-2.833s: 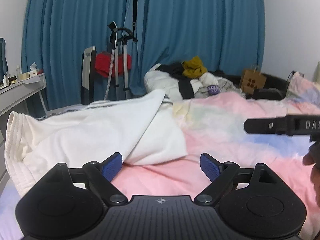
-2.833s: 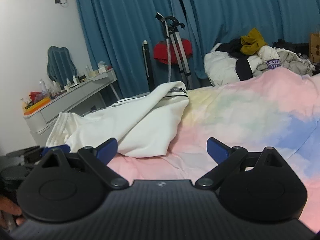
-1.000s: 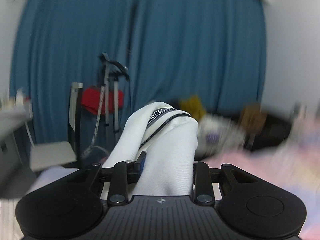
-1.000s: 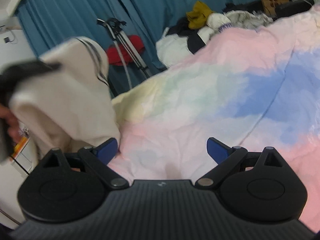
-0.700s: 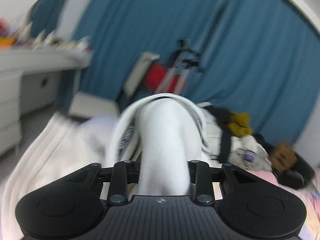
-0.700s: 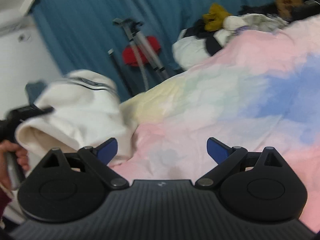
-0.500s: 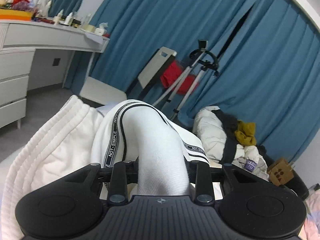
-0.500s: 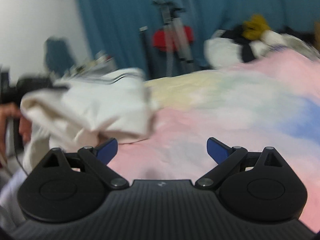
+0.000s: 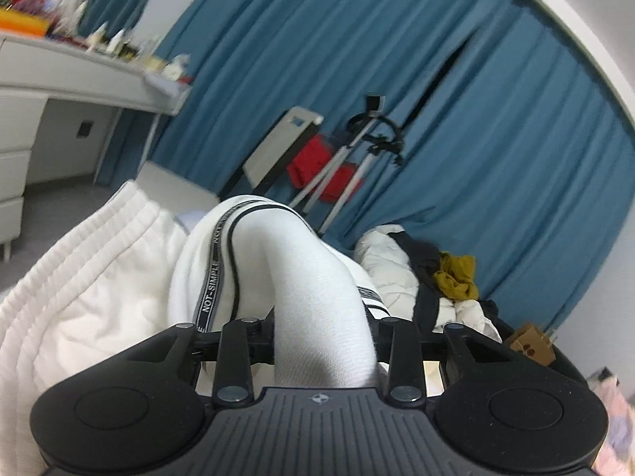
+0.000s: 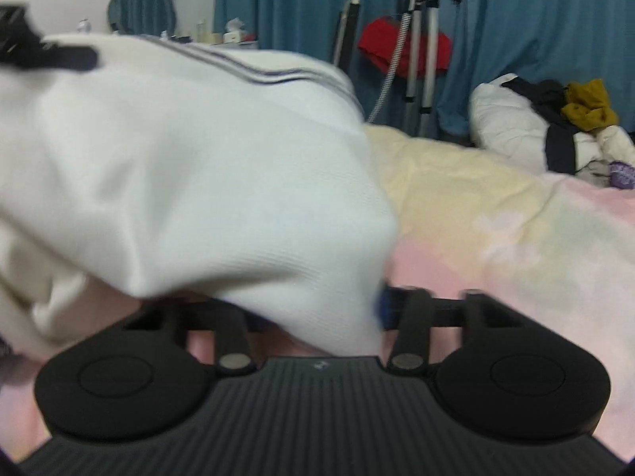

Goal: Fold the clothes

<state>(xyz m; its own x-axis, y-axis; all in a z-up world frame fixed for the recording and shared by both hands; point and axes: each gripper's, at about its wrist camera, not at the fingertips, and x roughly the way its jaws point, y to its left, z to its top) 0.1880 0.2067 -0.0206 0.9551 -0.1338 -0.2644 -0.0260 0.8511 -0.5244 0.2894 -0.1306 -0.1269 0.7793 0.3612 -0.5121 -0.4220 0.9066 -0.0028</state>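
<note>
A white garment [image 9: 309,285] with a black lettered side stripe is bunched and lifted. My left gripper [image 9: 323,329] is shut on a thick fold of it, which humps up over the jaws; its ribbed waistband [image 9: 79,246] hangs to the left. In the right wrist view the same white garment [image 10: 190,182] fills the left half, blurred. My right gripper [image 10: 317,313] has its jaws drawn in around the garment's lower corner. The left gripper's black finger shows at the top left of that view [image 10: 43,55].
A pastel pink, yellow and blue bedspread [image 10: 516,238] lies under the garment. A pile of other clothes [image 10: 555,127] sits at the far end of the bed. A tripod [image 10: 424,39] and blue curtains [image 9: 496,139] stand behind; a white desk [image 9: 59,91] is at left.
My left gripper closed on the garment and lifted it off the bed, swinging left. My right gripper moved in to the hanging cloth and went from wide open to closed on its corner.
</note>
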